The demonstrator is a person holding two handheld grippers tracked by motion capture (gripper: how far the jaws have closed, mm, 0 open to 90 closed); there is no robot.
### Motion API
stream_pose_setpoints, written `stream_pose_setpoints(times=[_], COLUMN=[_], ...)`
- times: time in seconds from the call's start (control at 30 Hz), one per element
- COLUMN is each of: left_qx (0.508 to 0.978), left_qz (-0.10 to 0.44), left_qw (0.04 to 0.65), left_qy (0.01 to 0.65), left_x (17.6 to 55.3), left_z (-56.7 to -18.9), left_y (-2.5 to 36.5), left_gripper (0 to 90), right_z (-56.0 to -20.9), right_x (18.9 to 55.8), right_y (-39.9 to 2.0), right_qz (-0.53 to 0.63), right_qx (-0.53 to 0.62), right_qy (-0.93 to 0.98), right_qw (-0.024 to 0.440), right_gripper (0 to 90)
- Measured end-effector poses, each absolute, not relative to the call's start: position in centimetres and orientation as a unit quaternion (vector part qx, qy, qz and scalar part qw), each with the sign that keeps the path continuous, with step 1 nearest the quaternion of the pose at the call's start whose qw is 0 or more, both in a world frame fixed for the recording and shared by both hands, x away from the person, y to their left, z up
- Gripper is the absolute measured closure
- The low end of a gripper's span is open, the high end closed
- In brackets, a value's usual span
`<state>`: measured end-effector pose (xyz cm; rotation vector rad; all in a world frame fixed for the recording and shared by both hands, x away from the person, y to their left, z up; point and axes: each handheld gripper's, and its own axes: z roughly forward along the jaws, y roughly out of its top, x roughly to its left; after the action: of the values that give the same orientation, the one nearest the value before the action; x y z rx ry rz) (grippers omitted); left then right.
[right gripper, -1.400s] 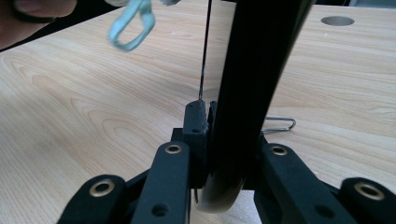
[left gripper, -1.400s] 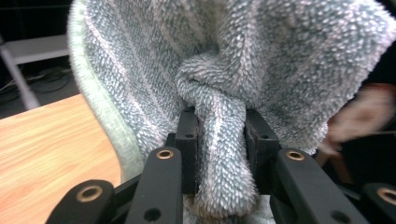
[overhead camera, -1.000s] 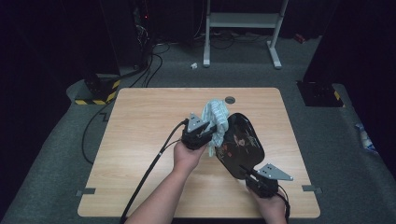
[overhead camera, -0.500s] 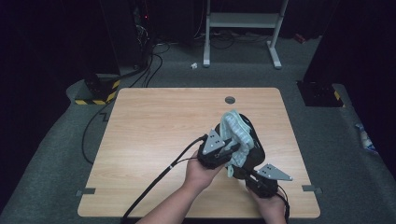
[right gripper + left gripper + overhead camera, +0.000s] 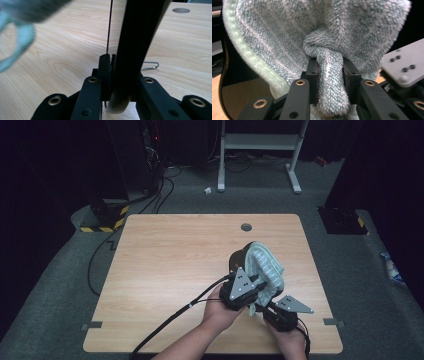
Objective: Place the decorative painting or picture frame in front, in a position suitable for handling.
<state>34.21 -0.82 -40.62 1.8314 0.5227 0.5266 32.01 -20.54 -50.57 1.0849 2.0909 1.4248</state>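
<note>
My left gripper (image 5: 328,67) is clenched on a bunched fold of the towel (image 5: 287,30); the cloth is draped over the pan's (image 5: 239,258) upper rim, right of the middle of the table (image 5: 175,260); soft, fluffy, light, so a pinch on a thick fold like this one should hold, while a thin edge could slide out; now the pan, tilted up on edge just ahead of both hands; stiff, fairly heavy I'd judge, and smooth, so it could twist if gripped loosely; right of it, my right gripper (image 5: 113,62) is clamped on the handle (image 5: 140,37) near its end; holding closer to the bowl would steady it better as the towel rubs.
</note>
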Motion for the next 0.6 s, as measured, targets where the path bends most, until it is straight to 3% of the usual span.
stream_pose_setpoints(times=[0.6], left_qx=[0.776], left_qz=[0.247], left_qw=[0.488], left_qy=[0.315], left_x=[40.3], left_z=[-43.9], left_y=[3.9], left_gripper=[71.4], right_z=[-50.6], right_x=[32.0], right_y=[-20.6], right_qz=[0.509], right_qx=[0.385], right_qy=[0.744], right_qw=[0.196], right_gripper=[78.7])
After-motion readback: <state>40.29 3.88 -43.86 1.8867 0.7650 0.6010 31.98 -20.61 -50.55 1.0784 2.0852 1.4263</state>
